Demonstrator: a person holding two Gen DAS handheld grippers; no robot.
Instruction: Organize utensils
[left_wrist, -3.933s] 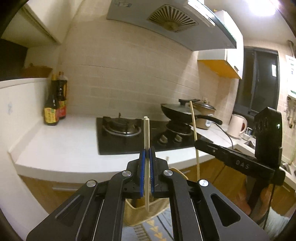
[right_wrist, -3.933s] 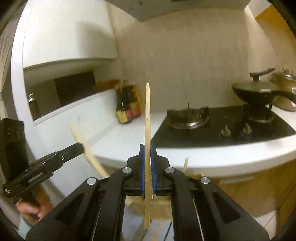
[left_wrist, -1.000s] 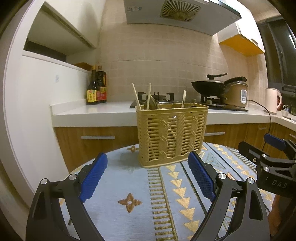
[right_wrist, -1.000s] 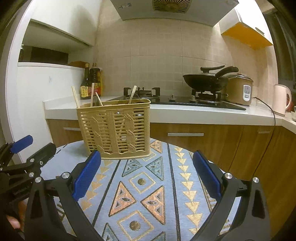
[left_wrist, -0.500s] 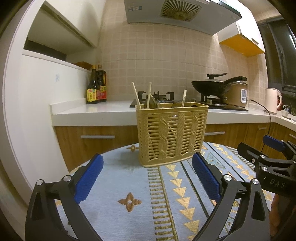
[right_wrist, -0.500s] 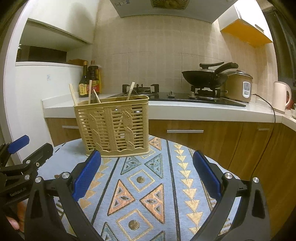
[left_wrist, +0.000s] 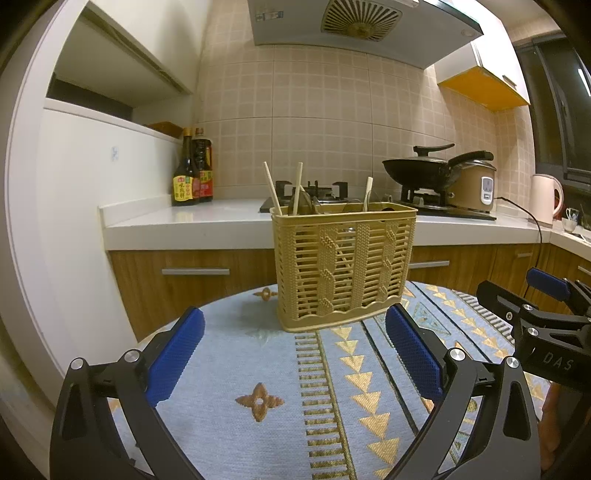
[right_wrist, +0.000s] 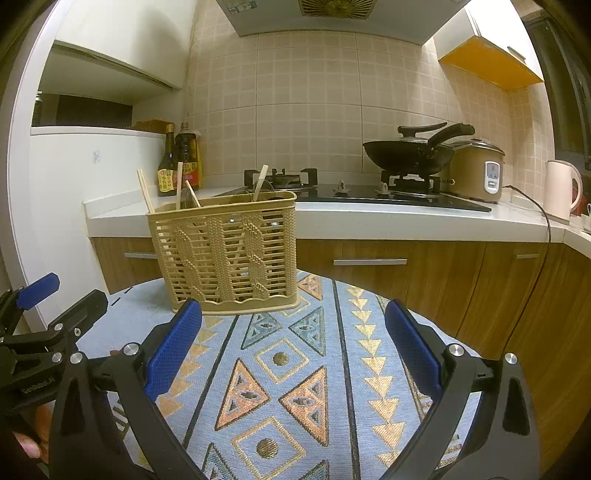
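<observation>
The tan slatted utensil basket (left_wrist: 343, 266) stands upright near the far edge of a round worktop (left_wrist: 236, 373) covered by a pale blue cloth with gold and orange triangle patterns. Several wooden chopsticks (left_wrist: 272, 188) lean out of its left end, and one more pale handle (left_wrist: 367, 192) rises further right; through the slats other utensils show only dimly. The left tongs (left_wrist: 293, 354) hover low over the cloth in front of the basket, the blue pads spread wide with nothing between them; their jaws have just been opening. The right tongs (right_wrist: 293, 352) hang just beside them, equally wide apart and empty, with the basket ahead and to their left. Nothing lies on the cloth between either pair and the basket. Behind the basket runs a white kitchen counter (left_wrist: 192, 225) over wooden drawers, carrying two dark sauce bottles (left_wrist: 192, 177), a gas hob (right_wrist: 369, 195) with a lidded black wok (right_wrist: 410, 151), a beige rice cooker (right_wrist: 478, 171) and a pale kettle (right_wrist: 561, 190).
</observation>
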